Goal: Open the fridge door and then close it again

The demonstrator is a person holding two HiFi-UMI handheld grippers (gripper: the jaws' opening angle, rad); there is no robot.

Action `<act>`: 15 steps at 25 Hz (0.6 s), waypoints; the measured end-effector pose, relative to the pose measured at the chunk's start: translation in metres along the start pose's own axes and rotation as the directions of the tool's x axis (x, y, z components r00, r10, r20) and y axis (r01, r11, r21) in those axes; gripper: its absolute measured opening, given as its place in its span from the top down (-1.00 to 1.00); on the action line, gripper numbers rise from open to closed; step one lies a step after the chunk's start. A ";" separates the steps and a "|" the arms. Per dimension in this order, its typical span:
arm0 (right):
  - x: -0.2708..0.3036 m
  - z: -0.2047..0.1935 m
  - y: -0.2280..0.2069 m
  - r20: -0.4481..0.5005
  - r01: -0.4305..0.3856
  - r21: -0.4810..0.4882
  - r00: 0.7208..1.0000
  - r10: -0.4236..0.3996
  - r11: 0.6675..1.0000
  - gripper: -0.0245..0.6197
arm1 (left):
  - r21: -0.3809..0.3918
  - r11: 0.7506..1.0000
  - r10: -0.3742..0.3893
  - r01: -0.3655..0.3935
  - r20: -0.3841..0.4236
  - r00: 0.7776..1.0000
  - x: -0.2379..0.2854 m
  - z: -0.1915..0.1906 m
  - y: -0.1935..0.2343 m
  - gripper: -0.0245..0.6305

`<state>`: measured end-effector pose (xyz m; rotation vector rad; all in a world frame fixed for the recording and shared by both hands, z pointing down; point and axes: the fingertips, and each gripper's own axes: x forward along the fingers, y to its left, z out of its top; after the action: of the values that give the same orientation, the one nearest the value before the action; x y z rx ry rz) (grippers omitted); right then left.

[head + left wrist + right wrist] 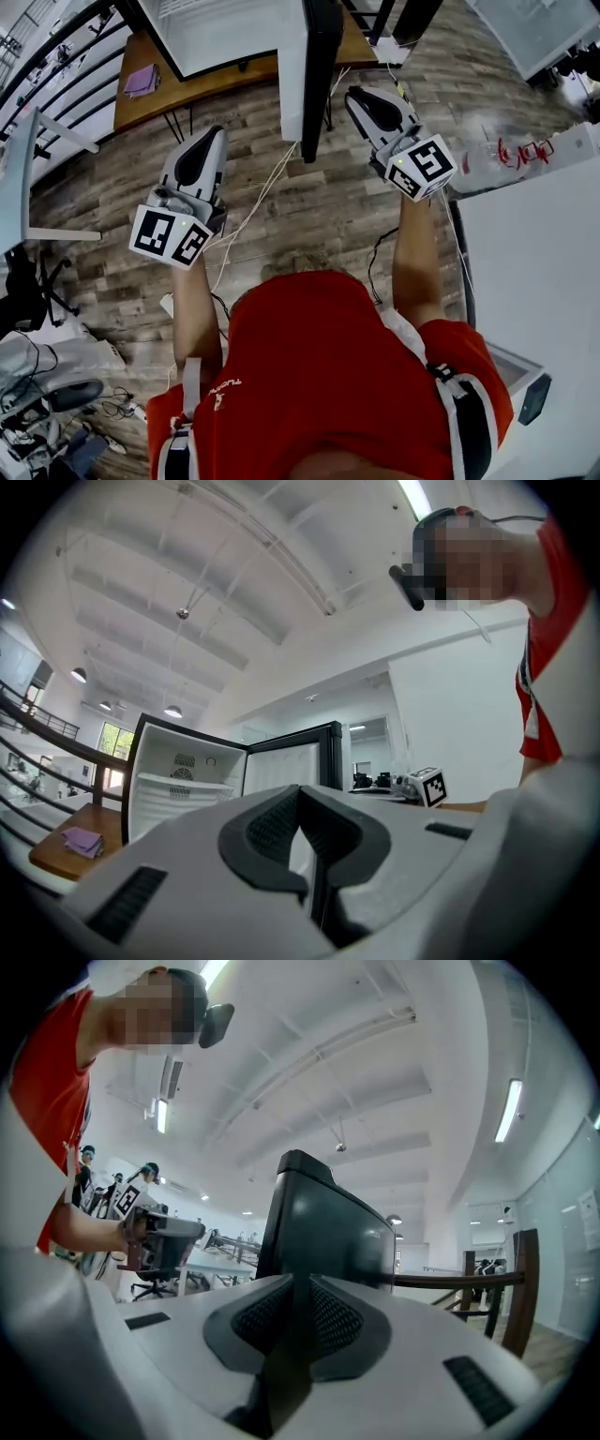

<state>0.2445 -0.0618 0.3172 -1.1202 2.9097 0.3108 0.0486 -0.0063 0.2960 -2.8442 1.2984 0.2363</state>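
Head view shows the fridge (220,33) standing open on the wooden table (211,91) just ahead, its white inside facing the person. Its black-edged door (321,75) swings out between the two tools. The left hand-held gripper (212,133) and the right hand-held gripper (356,94) each have jaws pressed together on nothing, and the right is just beside the door. White shelves line the fridge. A purple cloth (141,80) lies on the table, and white cables trail over the plank floor (309,206).

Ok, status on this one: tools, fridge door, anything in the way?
Left tool shut, empty. Right tool shut, empty. Fridge door open, neither tool on it. White cable loose on the floor ahead.
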 end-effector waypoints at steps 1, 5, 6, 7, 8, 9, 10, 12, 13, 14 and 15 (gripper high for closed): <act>-0.001 -0.002 0.002 0.004 0.000 0.013 1.000 0.000 1.000 0.72 | -0.001 1.000 0.006 -0.006 -0.004 1.000 -0.001 -0.002 0.000 0.90; 0.002 -0.008 0.015 0.012 0.002 0.022 1.000 -0.002 1.000 0.35 | -0.004 1.000 0.026 -0.026 -0.021 0.999 -0.001 -0.010 0.002 0.90; 0.004 -0.009 0.017 0.013 0.013 0.018 1.000 -0.013 1.000 0.29 | -0.004 1.000 0.031 -0.031 -0.026 0.999 -0.001 -0.012 0.002 0.90; 0.006 -0.010 0.019 0.013 0.025 0.013 1.000 -0.025 1.000 0.25 | -0.006 0.999 0.036 -0.036 -0.029 0.999 -0.001 -0.014 0.002 0.90; 0.008 -0.012 0.020 0.012 0.037 0.007 0.999 -0.038 0.999 0.23 | -0.007 0.999 0.041 -0.041 -0.031 0.999 -0.001 -0.015 0.002 0.90; 0.011 -0.015 0.022 0.012 0.048 0.003 0.999 -0.048 0.999 0.18 | -0.008 0.999 0.045 -0.046 -0.033 0.998 -0.001 -0.017 0.001 0.90; 0.013 -0.019 0.023 0.012 0.058 0.003 0.998 -0.058 0.998 0.14 | -0.009 0.999 0.050 -0.050 -0.034 0.998 -0.001 -0.018 0.000 0.90; 0.017 -0.026 0.024 0.013 0.076 0.017 0.997 -0.076 0.997 0.08 | -0.010 0.998 0.058 -0.058 -0.037 0.998 0.000 -0.022 -0.001 0.90; 0.018 -0.029 0.024 0.015 0.082 0.028 0.997 -0.082 0.996 0.07 | -0.011 0.998 0.061 -0.062 -0.041 0.997 0.000 -0.024 -0.002 0.90; 0.019 -0.031 0.024 0.016 0.087 0.038 0.996 -0.087 0.996 0.06 | -0.012 0.998 0.066 -0.066 -0.045 0.997 0.000 -0.026 -0.002 0.90; 0.020 -0.033 0.023 0.019 0.090 0.047 0.996 -0.091 0.995 0.05 | -0.014 0.997 0.071 -0.072 -0.049 0.996 0.000 -0.029 -0.003 0.90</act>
<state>0.2166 -0.0650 0.3523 -1.2300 2.8215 0.2507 0.0548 -0.0068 0.3241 -2.8365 1.4147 0.1799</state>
